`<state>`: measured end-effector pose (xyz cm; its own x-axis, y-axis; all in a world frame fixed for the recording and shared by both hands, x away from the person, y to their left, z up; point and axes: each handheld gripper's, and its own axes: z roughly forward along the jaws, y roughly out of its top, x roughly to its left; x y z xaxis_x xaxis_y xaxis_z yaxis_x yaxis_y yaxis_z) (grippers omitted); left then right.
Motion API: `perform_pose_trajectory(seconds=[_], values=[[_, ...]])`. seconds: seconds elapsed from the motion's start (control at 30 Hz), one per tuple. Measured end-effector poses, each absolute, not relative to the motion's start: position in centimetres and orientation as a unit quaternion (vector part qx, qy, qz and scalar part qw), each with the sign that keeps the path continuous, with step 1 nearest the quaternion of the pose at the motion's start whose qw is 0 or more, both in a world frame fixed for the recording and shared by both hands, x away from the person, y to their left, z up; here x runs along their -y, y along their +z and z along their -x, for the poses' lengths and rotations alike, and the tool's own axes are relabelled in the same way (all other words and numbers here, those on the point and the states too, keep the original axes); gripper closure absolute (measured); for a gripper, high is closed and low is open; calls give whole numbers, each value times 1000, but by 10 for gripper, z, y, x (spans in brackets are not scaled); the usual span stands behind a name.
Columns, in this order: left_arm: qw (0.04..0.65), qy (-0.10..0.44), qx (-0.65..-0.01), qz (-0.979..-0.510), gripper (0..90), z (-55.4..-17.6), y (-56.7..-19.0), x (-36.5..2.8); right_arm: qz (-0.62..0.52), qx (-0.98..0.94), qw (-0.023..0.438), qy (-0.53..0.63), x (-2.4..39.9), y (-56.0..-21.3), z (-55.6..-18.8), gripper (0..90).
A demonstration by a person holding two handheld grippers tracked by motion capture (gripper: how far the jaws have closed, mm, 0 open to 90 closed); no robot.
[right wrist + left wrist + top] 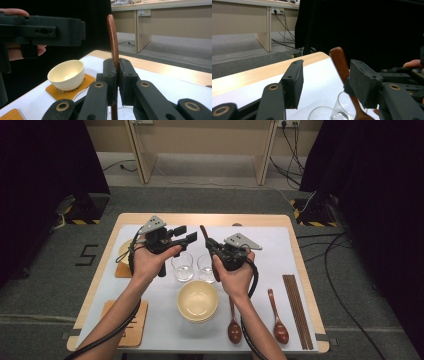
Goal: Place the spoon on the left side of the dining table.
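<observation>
My right gripper (210,245) (117,65) is shut on the handle of a brown wooden spoon (203,232) (113,35) that stands nearly upright. The spoon's (339,62) lower end appears to dip into the right one of two clear glasses (206,267) (348,103); the other glass (183,266) stands beside it. My left gripper (186,234) (325,75) is open and points toward the spoon. The handle stands just past its fingertips, untouched. A cream bowl (197,301) sits in front of the glasses.
A second cream bowl (66,74) rests on a wooden coaster (123,270) at the left; another coaster (131,322) lies at the front left. Two brown spoons (234,327) (279,327) and dark chopsticks (297,310) lie at the right on the white mat (270,250).
</observation>
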<state>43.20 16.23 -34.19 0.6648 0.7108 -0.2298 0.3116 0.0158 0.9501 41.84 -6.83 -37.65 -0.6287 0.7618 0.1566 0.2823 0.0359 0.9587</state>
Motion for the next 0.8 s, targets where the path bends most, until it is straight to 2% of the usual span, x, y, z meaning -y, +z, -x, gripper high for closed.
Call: perform_pose_trajectory(seconds=[0.5, 0.8], values=[[614, 149, -384, -673, 472, -444, -344, -147, -377, -690, 204, 584, 64, -379, -420, 850], [615, 138, -380, -677, 564, -446, -345, -139, -377, -689, 202, 585, 65, -380, -419, 850]])
